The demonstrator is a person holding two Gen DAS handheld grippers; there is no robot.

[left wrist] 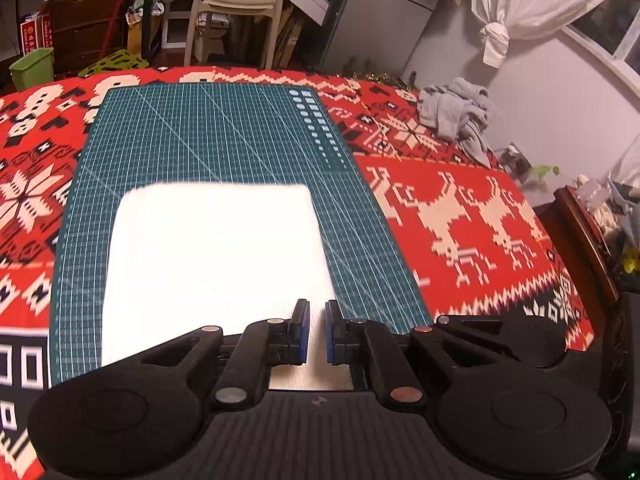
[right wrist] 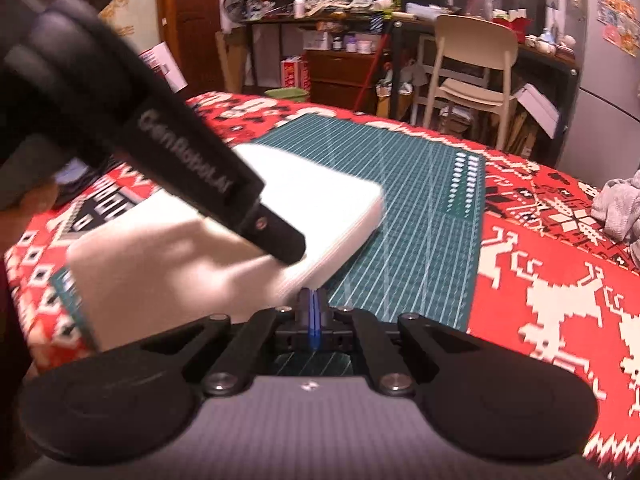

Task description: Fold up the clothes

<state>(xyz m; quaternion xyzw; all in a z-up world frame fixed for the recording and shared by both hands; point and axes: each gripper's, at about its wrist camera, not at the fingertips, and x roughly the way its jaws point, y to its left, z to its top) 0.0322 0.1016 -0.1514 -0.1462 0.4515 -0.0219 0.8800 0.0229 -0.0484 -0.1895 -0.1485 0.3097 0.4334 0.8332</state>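
Two grippers (left (left wrist: 317, 330), right (right wrist: 315, 318)) over one folded white garment (left wrist: 216, 256).

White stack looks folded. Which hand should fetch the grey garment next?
Right, probably. The grey garment lies far right on the red blanket. The right tongs are shut and empty; the left tongs hover open over the white stack.

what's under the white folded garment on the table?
The white folded garment lies on the green cutting mat, which sits on the red patterned tablecloth. Whether anything lies beneath the garment or inside its folds is hidden.
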